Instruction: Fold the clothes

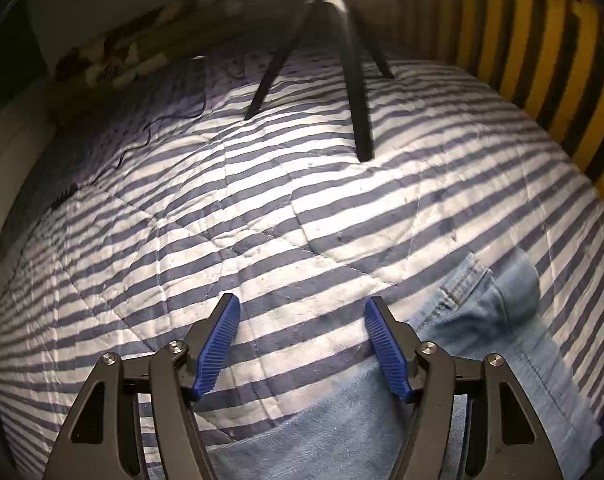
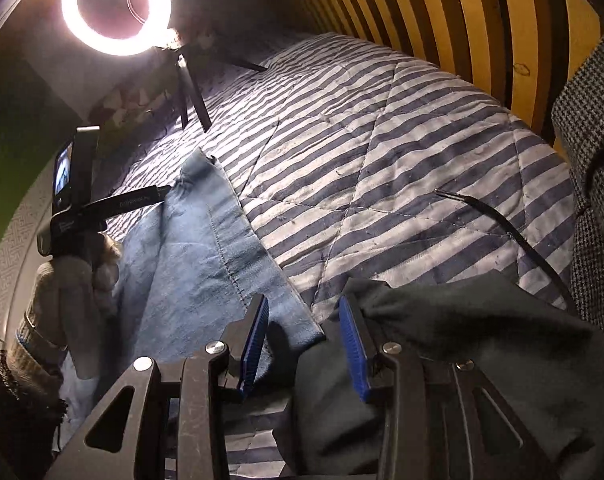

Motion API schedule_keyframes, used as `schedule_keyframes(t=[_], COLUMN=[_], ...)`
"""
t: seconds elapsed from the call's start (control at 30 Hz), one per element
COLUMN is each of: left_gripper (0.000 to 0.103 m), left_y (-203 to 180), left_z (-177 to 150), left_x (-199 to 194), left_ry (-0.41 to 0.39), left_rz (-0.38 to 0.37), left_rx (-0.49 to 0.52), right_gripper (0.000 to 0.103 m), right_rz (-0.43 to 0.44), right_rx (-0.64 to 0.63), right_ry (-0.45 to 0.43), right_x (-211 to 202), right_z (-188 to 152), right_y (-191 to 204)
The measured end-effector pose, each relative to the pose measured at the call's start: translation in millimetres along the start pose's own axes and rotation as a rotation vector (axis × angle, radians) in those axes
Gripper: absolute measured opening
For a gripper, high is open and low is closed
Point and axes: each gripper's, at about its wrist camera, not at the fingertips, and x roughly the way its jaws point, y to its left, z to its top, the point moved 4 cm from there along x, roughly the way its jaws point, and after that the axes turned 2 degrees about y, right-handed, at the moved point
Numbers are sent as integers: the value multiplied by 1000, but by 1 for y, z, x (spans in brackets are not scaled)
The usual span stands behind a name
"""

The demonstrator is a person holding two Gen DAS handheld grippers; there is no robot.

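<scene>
on a bed with a blue-and-white striped quilt (image 1: 302, 200), light blue denim garment (image 2: 190, 264) lying spread, left gripper (image 1: 300, 312) fingers apart over the quilt, empty, right gripper (image 2: 303, 316) fingers apart around a denim edge, dark cloth (image 2: 461, 340) draped beside

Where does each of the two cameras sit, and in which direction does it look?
Left wrist: on the left gripper, looking down along its open blue fingers at the striped quilt, the denim garment and the tripod.
Right wrist: on the right gripper, facing the quilt, the denim, a dark cloth and the ring light; at its left edge show the person's hand and the left gripper.
Shared: quilt, denim garment, tripod, yellow slatted wall.
</scene>
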Motion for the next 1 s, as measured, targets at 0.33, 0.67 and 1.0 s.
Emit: schedule_keyframes(t=[0.33,0.67,1.0], left_gripper=[54,73,77], left_y=[-51,-54,-56], left_z=[2,-4,-15], left_x=[-6,-30,-36], left_ry=[-8,-41,-62], left_rz=[-212,-262,-247], left_rx=[109,151,237], right_gripper=[34,34,34], right_rz=[5,23,27], right_rx=[-17,-5,5], right_ry=[-3,-4,-1], right_x=[-1,-5,-4], right_z=[1,1,2], right_y=[5,3,2])
